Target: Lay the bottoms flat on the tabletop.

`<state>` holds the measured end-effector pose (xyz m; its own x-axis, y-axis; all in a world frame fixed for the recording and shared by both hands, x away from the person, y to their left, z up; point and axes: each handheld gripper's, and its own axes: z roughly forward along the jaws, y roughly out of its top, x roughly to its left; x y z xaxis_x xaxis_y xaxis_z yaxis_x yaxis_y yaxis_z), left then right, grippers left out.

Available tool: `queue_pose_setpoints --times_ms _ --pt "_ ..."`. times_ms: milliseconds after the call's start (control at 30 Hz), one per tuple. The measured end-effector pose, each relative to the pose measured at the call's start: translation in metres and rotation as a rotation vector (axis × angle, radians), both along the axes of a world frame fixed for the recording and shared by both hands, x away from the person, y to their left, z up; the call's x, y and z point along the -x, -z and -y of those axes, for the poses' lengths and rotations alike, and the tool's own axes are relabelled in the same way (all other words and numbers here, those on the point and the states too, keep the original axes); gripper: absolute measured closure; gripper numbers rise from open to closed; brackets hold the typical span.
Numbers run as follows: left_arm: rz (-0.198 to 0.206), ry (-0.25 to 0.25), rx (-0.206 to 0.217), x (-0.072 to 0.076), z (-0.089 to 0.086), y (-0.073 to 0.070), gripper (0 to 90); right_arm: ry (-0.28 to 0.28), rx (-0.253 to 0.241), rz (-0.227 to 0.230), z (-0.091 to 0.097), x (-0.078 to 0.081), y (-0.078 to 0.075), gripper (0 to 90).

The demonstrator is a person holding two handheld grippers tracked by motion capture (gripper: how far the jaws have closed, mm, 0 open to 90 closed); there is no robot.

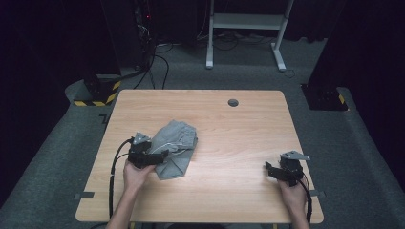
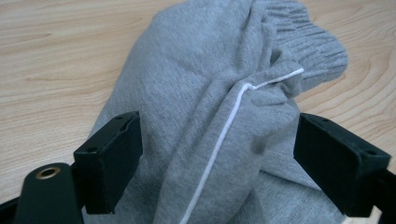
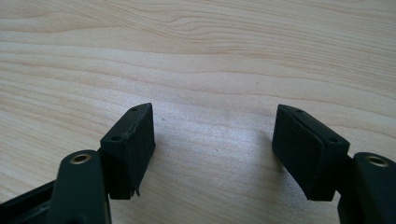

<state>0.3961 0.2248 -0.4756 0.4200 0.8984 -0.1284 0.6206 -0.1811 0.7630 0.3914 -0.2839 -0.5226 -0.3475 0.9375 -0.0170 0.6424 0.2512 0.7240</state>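
Grey sweatpants [image 1: 175, 148] lie crumpled on the left half of the wooden desk [image 1: 239, 138], and we see the person's left gripper [image 1: 160, 156] at the near left edge of the bundle. In the left gripper view, its fingers [image 2: 114, 158] stand wide apart with the cloth bunched between them, a white drawstring [image 2: 224, 140] running down the fold and the ribbed elastic waistband [image 2: 308, 39] at the far end; the fingers flank the fabric without pinching it. We find the right gripper [image 1: 271, 170] well apart from the garment, near the desk's right front corner. Its fingers [image 3: 133, 144] are spread open over bare wood grain, holding nothing. A round cable grommet [image 1: 233, 102] sits near the desk's far edge.
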Motion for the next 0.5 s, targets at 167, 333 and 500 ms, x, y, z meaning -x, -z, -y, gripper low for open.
queue_pose_setpoints --times_ms 167,333,500 --pt "-0.027 -0.002 -0.025 -0.008 0.005 0.008 17.7 -0.002 0.0 -0.001 0.0 0.0 0.0 29.2" --pt "-0.049 0.006 -0.049 -0.013 0.011 0.018 17.1 -0.004 0.002 0.0 0.0 0.0 0.0 29.2" --pt "-0.067 0.005 -0.06 -0.016 0.01 0.018 19.9 -0.006 0.002 0.0 0.0 0.0 0.0 29.1"
